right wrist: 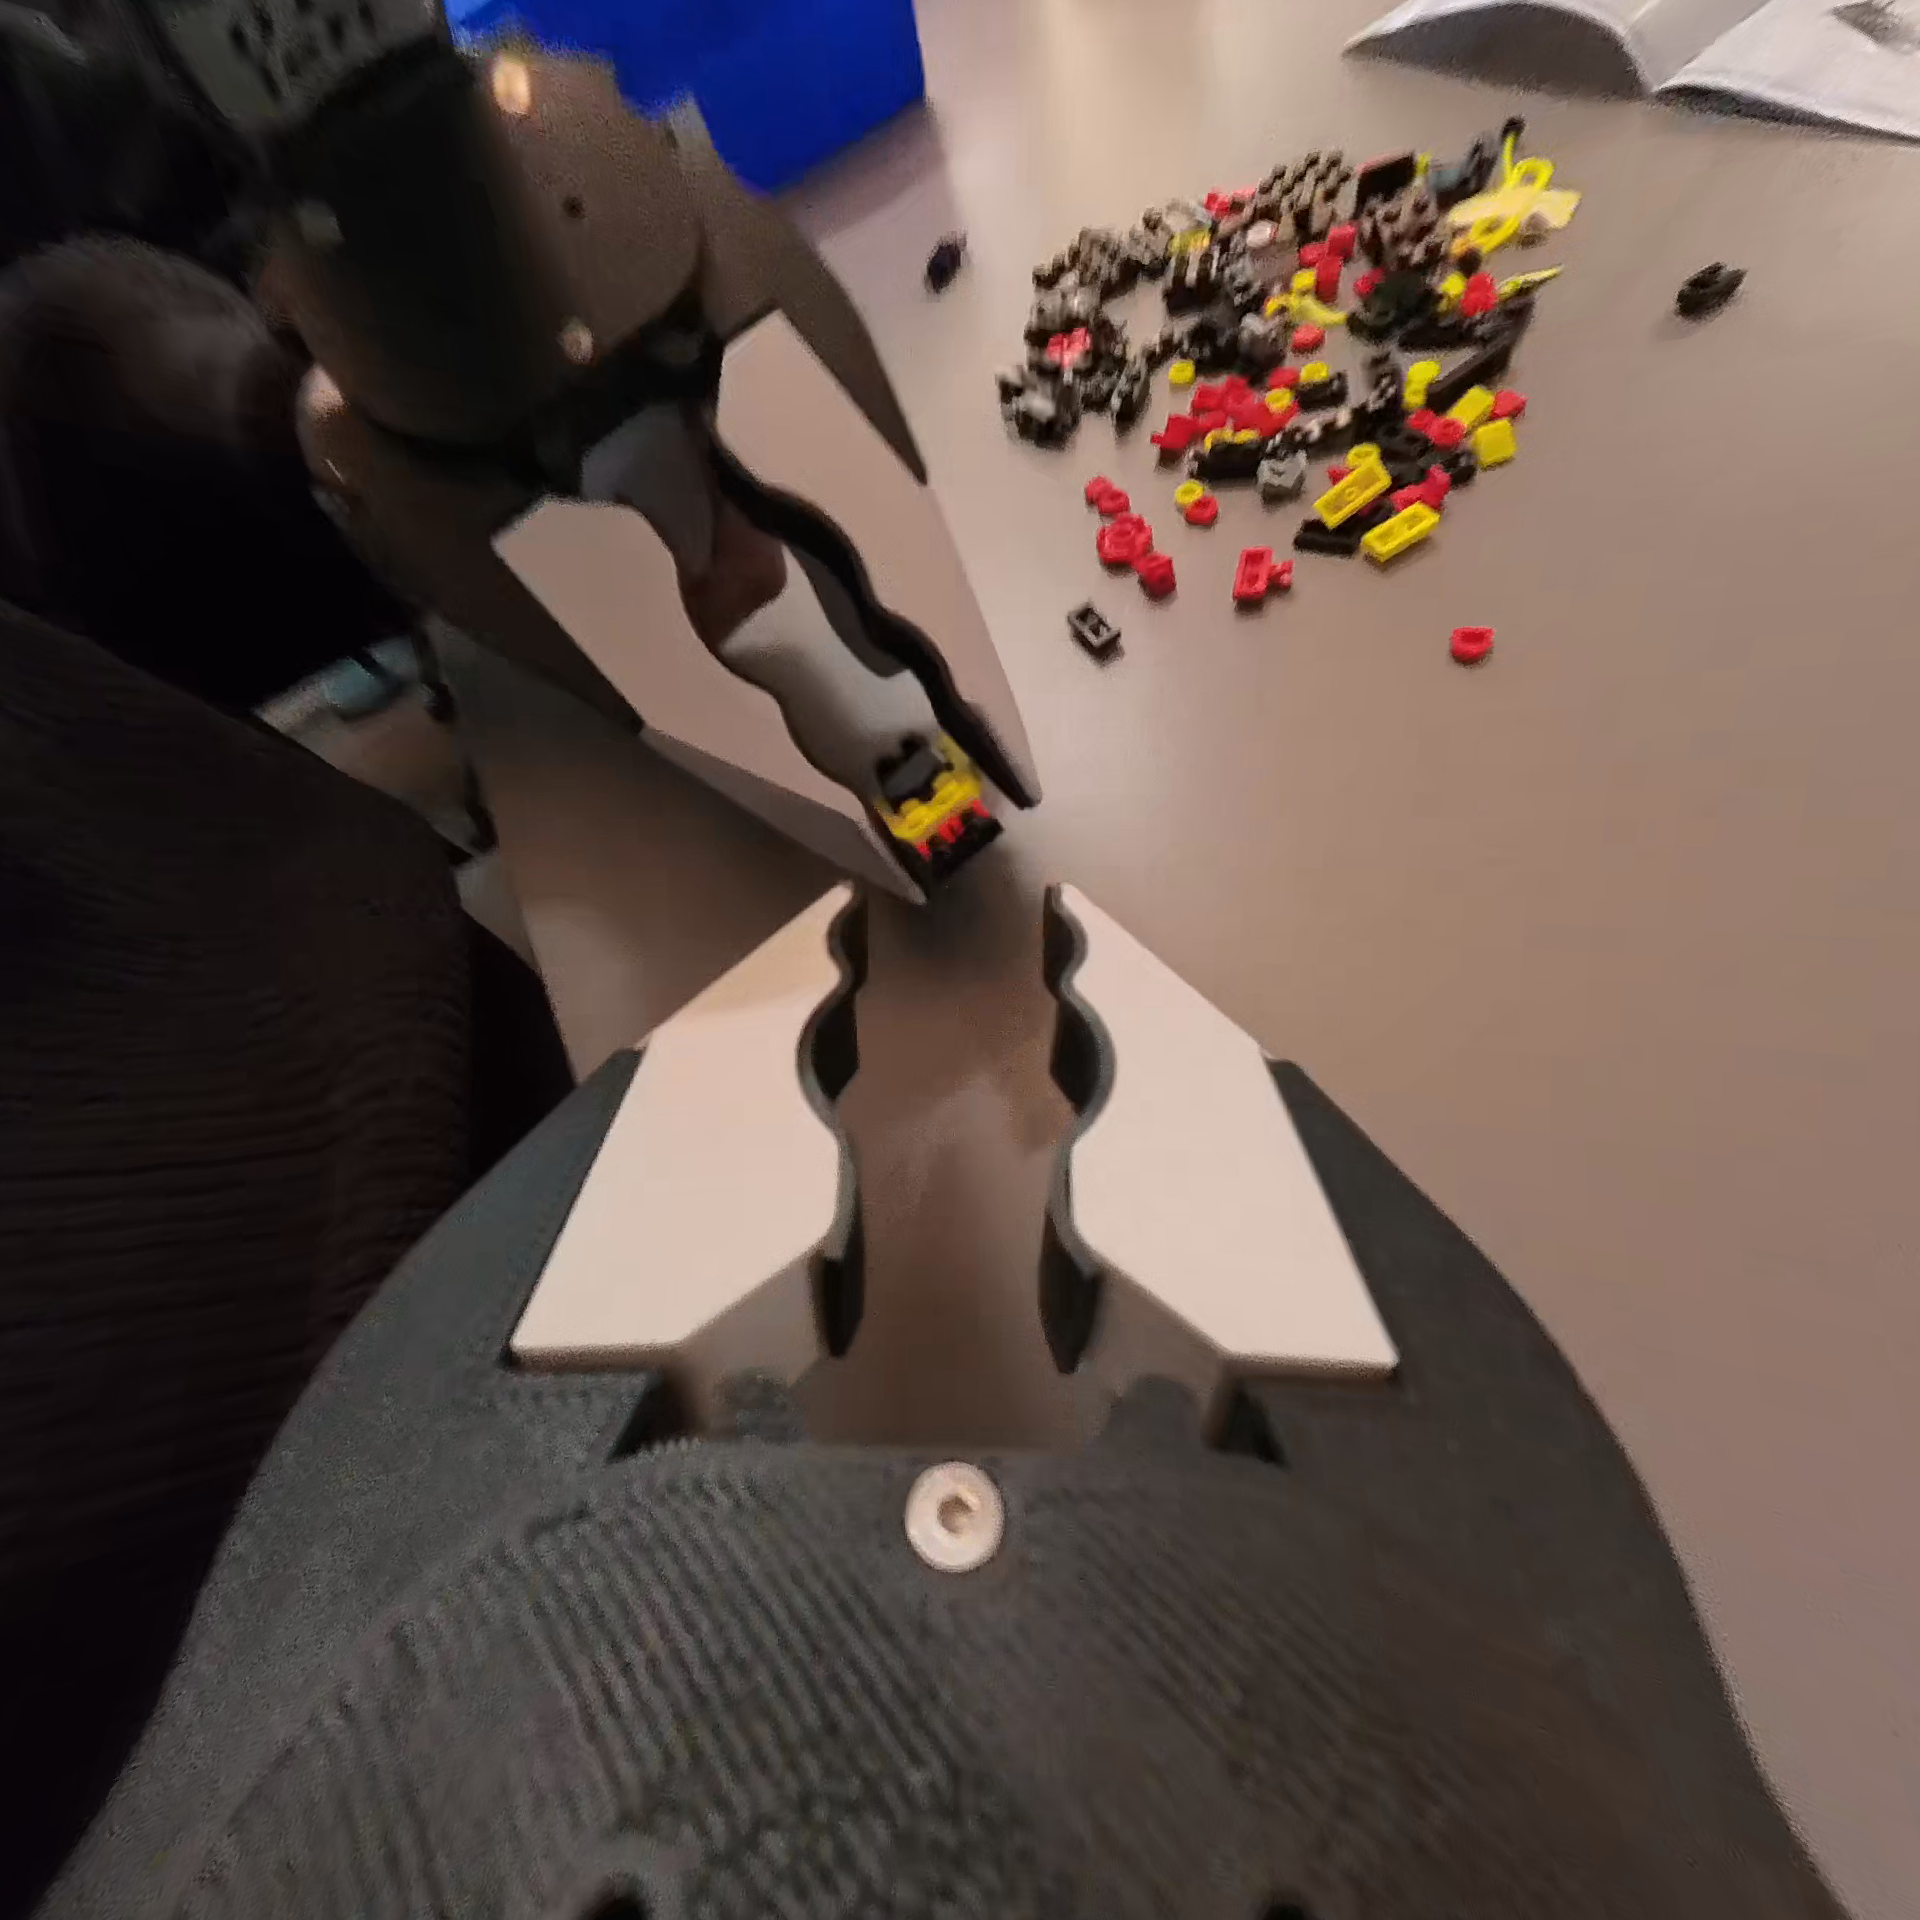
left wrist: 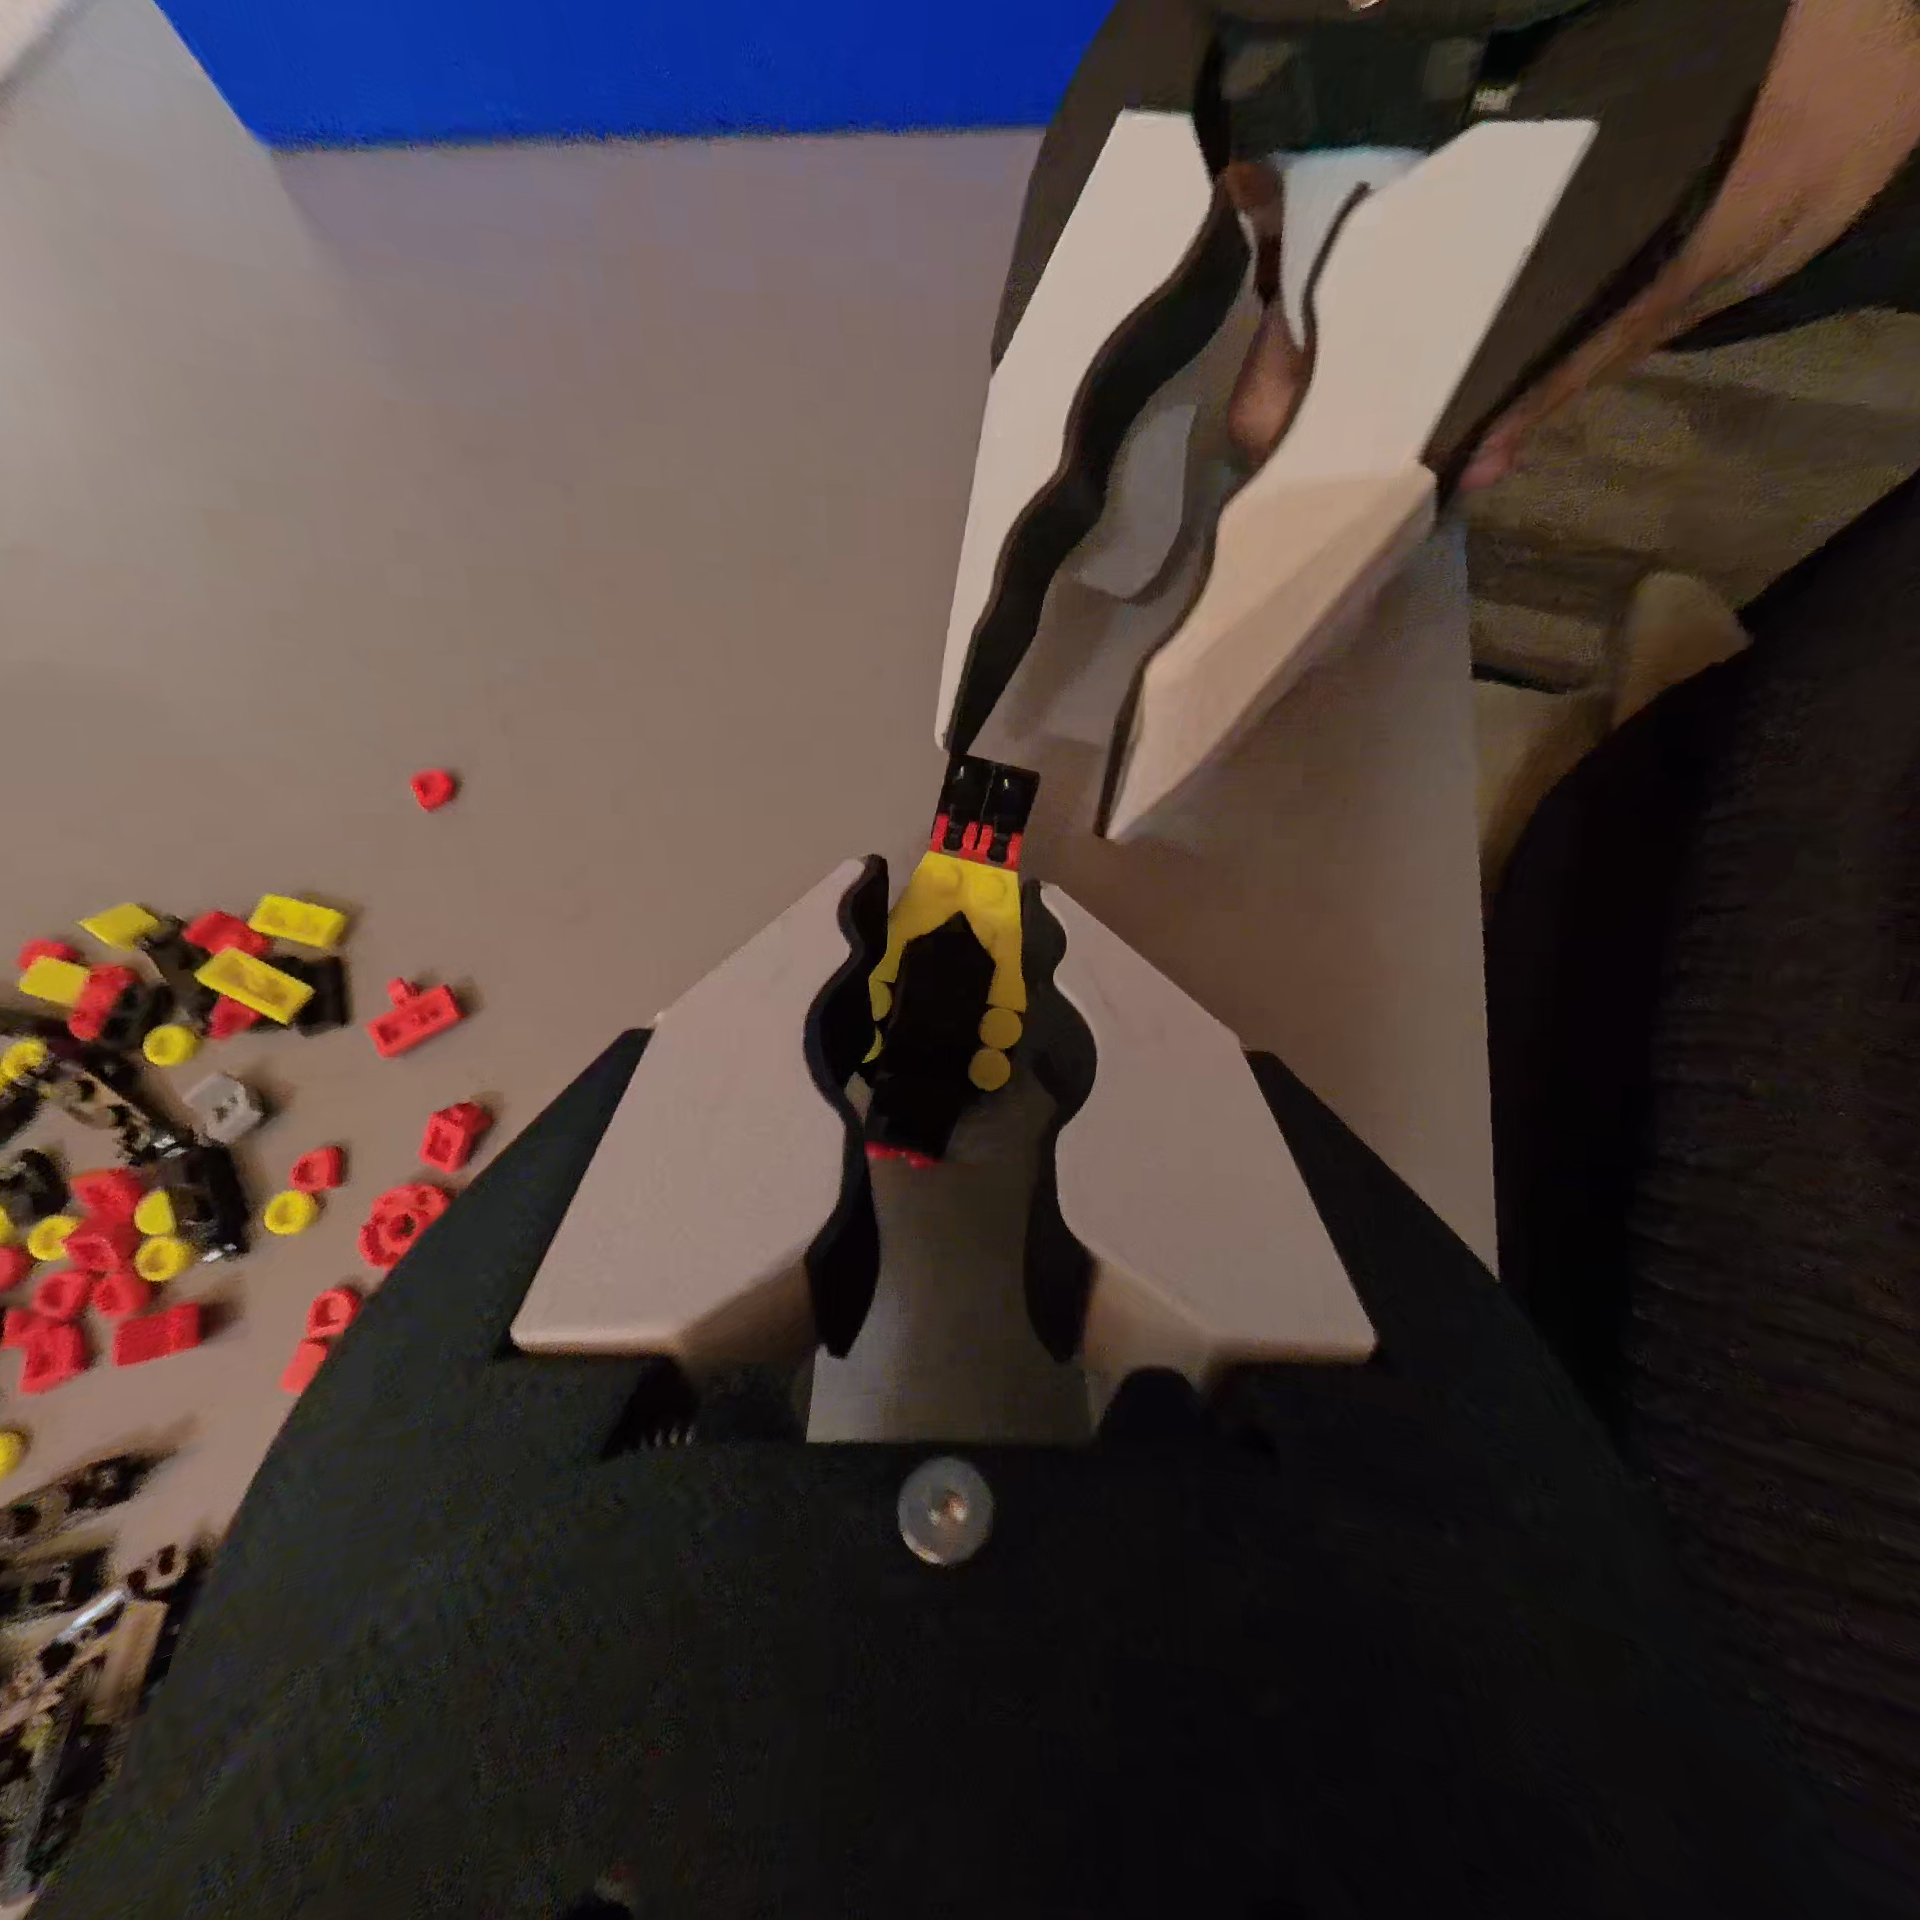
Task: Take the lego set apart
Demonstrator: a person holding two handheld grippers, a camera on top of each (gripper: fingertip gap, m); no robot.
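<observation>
Nearby, loose bricks point(right wrist: 1299, 384) beside booklet point(right wrist: 1662, 52).

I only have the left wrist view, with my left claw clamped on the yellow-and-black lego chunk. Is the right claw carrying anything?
Observer: No. In the right wrist view the right claw is open, with only table showing between its fingers.
Operator: Any strays apart from the loose pile?
Observer: Yes, a small black piece lies alone on the near side of the pile.
Operator: Anything else on the table?
Observer: An open booklet lies beyond the pile, at the far edge.
</observation>
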